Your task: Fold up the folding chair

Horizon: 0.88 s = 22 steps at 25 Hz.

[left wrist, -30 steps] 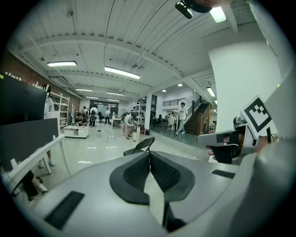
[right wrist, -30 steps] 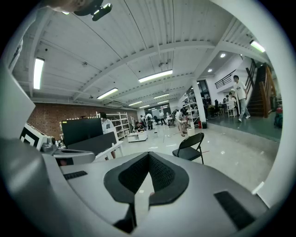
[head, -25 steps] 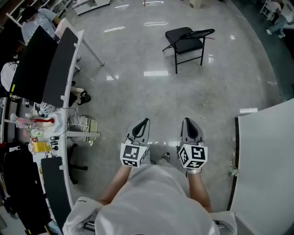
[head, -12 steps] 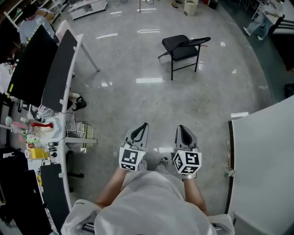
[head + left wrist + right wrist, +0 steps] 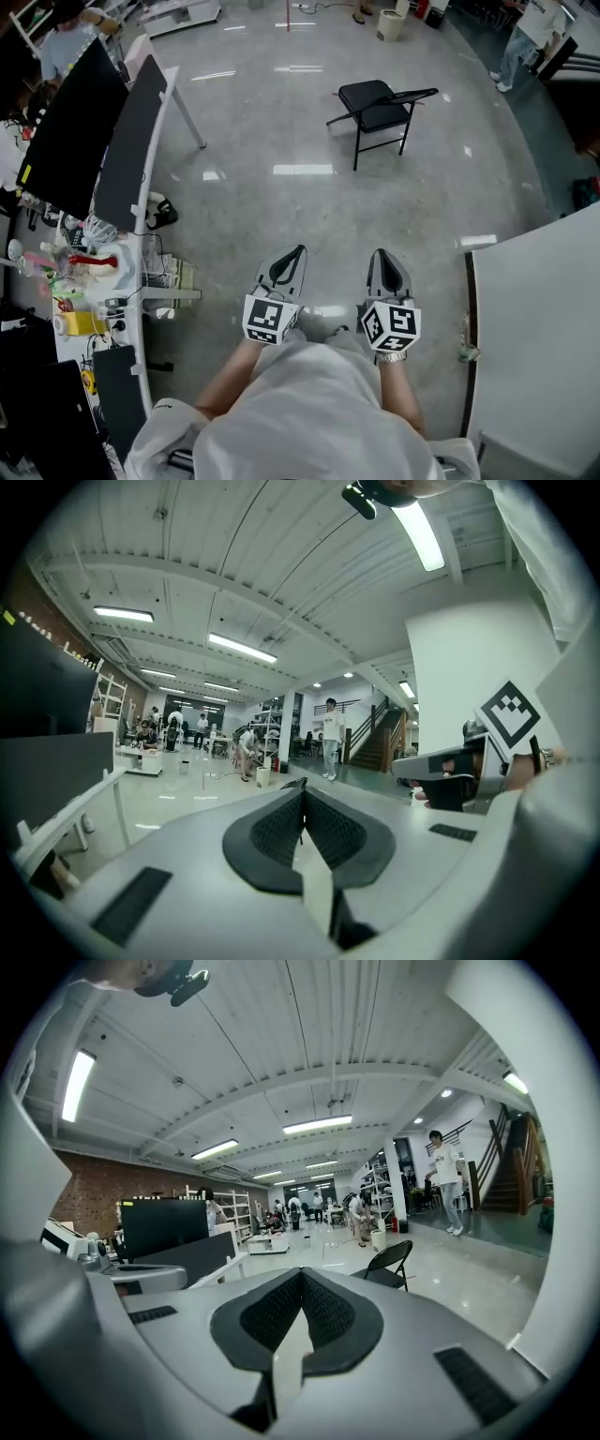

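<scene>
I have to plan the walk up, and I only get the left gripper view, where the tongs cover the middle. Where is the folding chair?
Observer: In the head view the folding chair stands unfolded on the floor, far ahead of the left tongs and the right tongs, slightly to the right.
Operator: Which way does it face?
Observer: Its seat points to that view's left. The backrest is on the right.
Operator: Is the right hand carrying anything?
Observer: No. The right gripper view shows the right tongs shut with nothing between them.
</scene>
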Each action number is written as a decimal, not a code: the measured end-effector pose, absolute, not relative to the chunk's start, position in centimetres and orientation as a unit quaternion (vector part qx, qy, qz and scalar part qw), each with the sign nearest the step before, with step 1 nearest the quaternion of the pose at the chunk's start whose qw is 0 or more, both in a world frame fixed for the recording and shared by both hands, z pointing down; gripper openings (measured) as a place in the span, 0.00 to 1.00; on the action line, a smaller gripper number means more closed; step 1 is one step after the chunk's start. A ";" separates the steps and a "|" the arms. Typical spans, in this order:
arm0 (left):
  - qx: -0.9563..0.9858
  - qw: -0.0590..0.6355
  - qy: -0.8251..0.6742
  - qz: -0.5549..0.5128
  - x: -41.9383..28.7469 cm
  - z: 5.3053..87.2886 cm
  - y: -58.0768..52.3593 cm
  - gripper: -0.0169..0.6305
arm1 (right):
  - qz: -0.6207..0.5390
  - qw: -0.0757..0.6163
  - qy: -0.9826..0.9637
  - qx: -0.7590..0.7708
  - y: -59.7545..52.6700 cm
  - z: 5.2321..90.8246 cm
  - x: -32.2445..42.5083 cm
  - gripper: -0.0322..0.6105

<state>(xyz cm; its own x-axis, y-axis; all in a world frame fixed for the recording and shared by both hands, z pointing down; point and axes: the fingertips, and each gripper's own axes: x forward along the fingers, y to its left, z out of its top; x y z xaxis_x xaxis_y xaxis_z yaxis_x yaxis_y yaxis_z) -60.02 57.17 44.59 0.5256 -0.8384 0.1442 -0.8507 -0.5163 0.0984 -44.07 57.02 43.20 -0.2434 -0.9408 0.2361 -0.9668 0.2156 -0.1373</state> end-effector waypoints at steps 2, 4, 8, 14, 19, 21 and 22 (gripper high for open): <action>0.873 0.072 -0.481 0.046 -61.2 44.8 57.0 0.04 | 0.126 0.047 -0.774 0.619 56.9 43.1 -45.0 0.06; 0.867 0.079 -0.489 0.048 -62.5 45.2 56.6 0.04 | 0.126 0.051 -0.773 0.619 56.8 43.4 -46.0 0.06; 0.860 0.097 -0.501 0.034 -64.1 45.2 56.0 0.04 | 0.129 0.059 -0.776 0.615 56.6 43.7 -47.2 0.06; 0.859 0.104 -0.501 0.038 -64.9 45.8 55.0 0.04 | 0.135 0.059 -0.778 0.611 55.0 44.1 -48.0 0.06; 0.847 0.114 -0.516 0.046 -65.2 46.4 53.4 0.04 | 0.142 0.063 -0.783 0.602 52.7 44.8 -47.9 0.06; 0.845 0.113 -0.520 0.053 -65.2 46.6 52.5 0.04 | 0.144 0.060 -0.785 0.600 51.3 44.9 -47.7 0.06; 0.844 0.112 -0.522 0.056 -65.2 46.6 51.9 0.04 | 0.145 0.058 -0.786 0.599 50.5 44.9 -47.6 0.06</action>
